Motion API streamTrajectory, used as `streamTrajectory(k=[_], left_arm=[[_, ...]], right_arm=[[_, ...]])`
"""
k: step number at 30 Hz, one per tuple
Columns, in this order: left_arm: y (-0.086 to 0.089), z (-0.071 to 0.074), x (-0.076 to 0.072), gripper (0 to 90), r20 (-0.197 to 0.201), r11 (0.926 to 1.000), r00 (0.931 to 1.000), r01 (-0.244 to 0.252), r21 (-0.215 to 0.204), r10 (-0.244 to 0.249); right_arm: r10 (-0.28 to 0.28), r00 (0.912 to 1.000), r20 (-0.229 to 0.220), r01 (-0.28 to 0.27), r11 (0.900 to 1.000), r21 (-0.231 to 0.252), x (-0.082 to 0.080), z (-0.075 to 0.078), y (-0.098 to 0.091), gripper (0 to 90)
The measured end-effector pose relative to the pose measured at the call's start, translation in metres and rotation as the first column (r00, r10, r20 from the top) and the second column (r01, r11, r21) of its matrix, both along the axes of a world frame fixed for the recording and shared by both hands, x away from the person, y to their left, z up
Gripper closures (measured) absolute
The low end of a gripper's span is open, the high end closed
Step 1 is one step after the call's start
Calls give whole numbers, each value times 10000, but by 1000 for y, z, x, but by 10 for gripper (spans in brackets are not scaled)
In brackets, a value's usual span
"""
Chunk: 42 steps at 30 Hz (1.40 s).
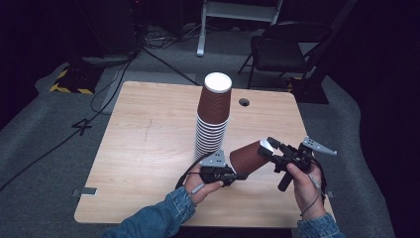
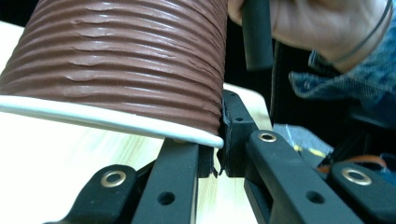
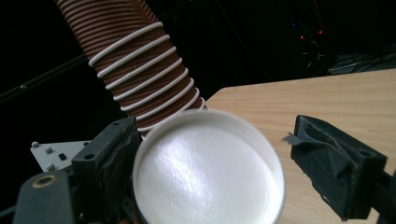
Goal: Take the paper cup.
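Left gripper [image 1: 236,174] is pinching the rim of a brown paper cup [image 1: 247,157], held sideways just beside the cup stack [image 1: 213,116]. Right gripper [image 1: 267,147] sits at the cup's white base with its jaws spread, one pad clearly off it.

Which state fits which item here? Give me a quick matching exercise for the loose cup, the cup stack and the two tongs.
Things:
1. loose brown cup
2. stack of cups
3. left tongs
4. right tongs

States:
A. stands upside down in the middle of the table
B. shut on the cup's white rim
C. held on its side above the table
D. jaws apart either side of the cup's white bottom

Pairs: 1-C, 2-A, 3-B, 4-D
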<state>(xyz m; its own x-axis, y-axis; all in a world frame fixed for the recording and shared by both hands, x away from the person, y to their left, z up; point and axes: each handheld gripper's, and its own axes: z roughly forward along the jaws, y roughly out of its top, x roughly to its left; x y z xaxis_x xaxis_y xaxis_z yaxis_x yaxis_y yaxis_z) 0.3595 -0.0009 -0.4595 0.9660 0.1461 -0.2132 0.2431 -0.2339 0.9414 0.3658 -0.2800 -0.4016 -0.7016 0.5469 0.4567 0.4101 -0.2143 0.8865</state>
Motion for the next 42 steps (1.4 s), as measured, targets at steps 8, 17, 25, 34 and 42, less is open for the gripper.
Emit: streamTrajectory(k=[8,17,25,34,42], left_arm=[[3,10,-5,847,452,9950,9990,-20,999,-25],[13,27,-11,848,1055,9576,9937,69,2881,-389],[21,38,-8,847,1150,9075,9888,390,4182,-955],[20,47,-10,847,1023,8324,9780,979,5454,-1820],[18,53,-9,845,940,7755,9663,1325,6173,-2398]], right_arm=[[95,9995,309,-90,9998,-181,-3,12,-6,160],[122,9987,493,-90,9979,-648,-5,24,-15,174],[148,9983,555,-91,9947,-1019,-7,30,-19,180],[320,9979,557,-236,9891,-1453,-8,36,-22,192],[679,9965,497,-561,9763,-2090,-8,41,-20,199]])
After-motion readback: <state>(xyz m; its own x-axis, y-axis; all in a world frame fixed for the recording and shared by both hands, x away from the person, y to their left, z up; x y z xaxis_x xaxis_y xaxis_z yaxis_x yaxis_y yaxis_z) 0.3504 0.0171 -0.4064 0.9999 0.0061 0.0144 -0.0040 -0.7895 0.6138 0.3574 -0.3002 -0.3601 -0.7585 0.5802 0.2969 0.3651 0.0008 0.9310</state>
